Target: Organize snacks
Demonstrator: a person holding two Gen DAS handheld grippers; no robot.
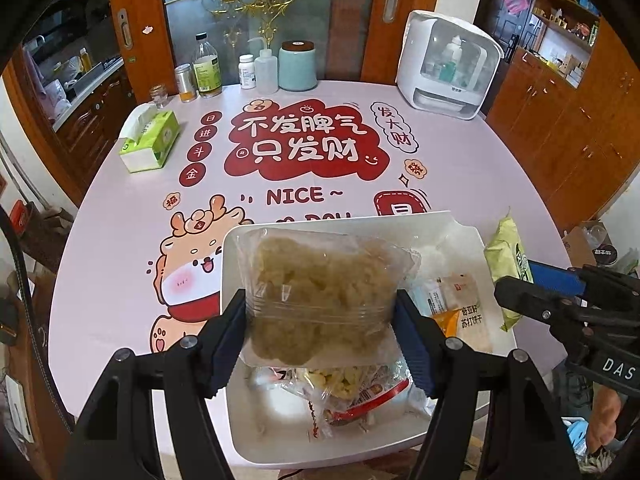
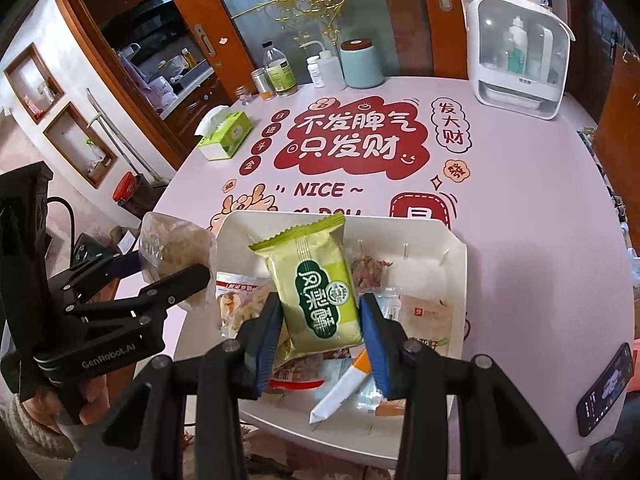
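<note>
Holding steady over the near end of the white tray (image 1: 232,264), both grippers carry a snack each. Left gripper (image 1: 320,332): jaws roughly half open, pads pressed on either side of a clear packet of pale brown crumbly snack (image 1: 320,292), gripped low across its sealed band. Film is soft and crinkles under the pads; contents look brittle, so a hard squeeze would likely crush them. Light item, judged by how little it sags.

Right gripper (image 2: 320,332): jaws at a middling width, closed on the lower half of a green wrapped pastry (image 2: 316,288), which stands tilted up out of the jaws. Wrapper is glossy, probably slippery; a hold on the padded middle seems safer than on the crimped end.

Below both, the tray holds a loose heap: a red-printed bag (image 1: 360,396), a cracker packet with orange corner (image 1: 460,308).

Farther out on the pink printed table (image 1: 120,208): a green tissue box (image 1: 150,140), then bottles and a teal canister (image 1: 297,66) along the far edge, and a white appliance (image 1: 448,64).
</note>
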